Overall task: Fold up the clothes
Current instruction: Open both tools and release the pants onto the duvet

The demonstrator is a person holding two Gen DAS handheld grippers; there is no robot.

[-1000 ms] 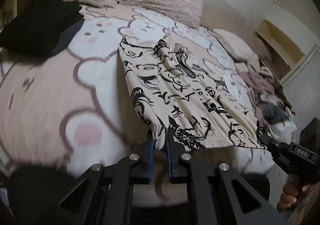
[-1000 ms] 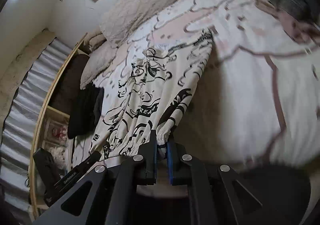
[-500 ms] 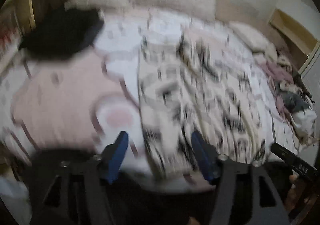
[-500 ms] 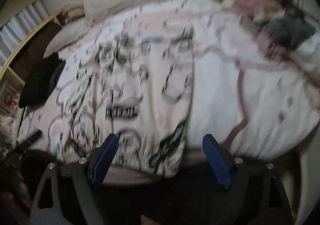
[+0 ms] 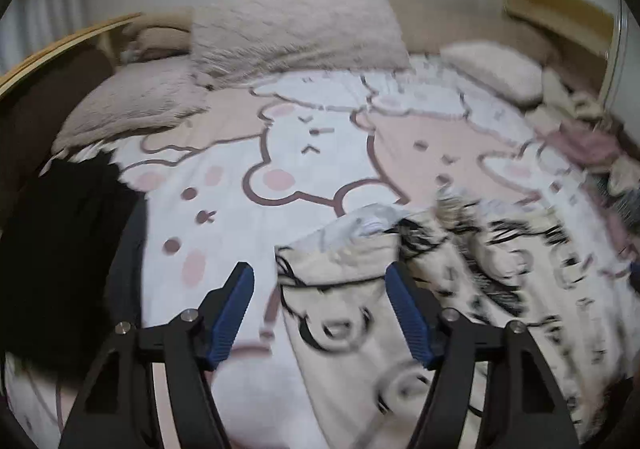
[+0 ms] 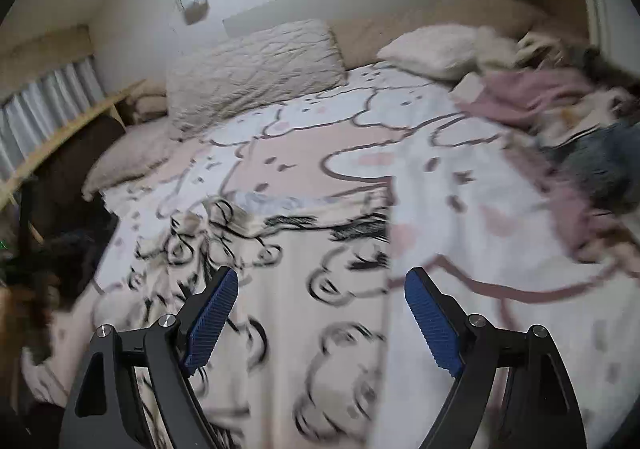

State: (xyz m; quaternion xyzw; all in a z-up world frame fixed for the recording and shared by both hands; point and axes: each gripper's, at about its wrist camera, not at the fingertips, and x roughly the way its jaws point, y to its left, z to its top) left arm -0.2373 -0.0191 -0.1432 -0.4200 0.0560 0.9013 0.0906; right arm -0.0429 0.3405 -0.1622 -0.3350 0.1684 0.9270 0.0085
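Grippers, two, both ours, both spread wide with nothing between the blue pads. We log the left gripper [image 5: 320,313] low over the near left edge of the printed garment [image 5: 440,289], one pad above bare sheet, the other above cloth. We log the right gripper [image 6: 318,315] over the same printed garment [image 6: 280,289], close to its straight right edge, its right pad past that edge over the bed sheet [image 6: 500,249].

Garment, cream with black cartoon print: lying flat on the bed, far edge turned up a little and showing a pale inside.

Surroundings: black clothes [image 5: 60,249] just left of the garment, a loose heap of pink and grey clothes [image 6: 560,121] to the right, pillows [image 5: 288,29] at the head.

Risks, as we judge them: a pinch taken this near the edges may catch the sheet along with the cloth and drag it into the fold; uneven grips would skew the crease; both views are blurred, so layer count at the edge is uncertain
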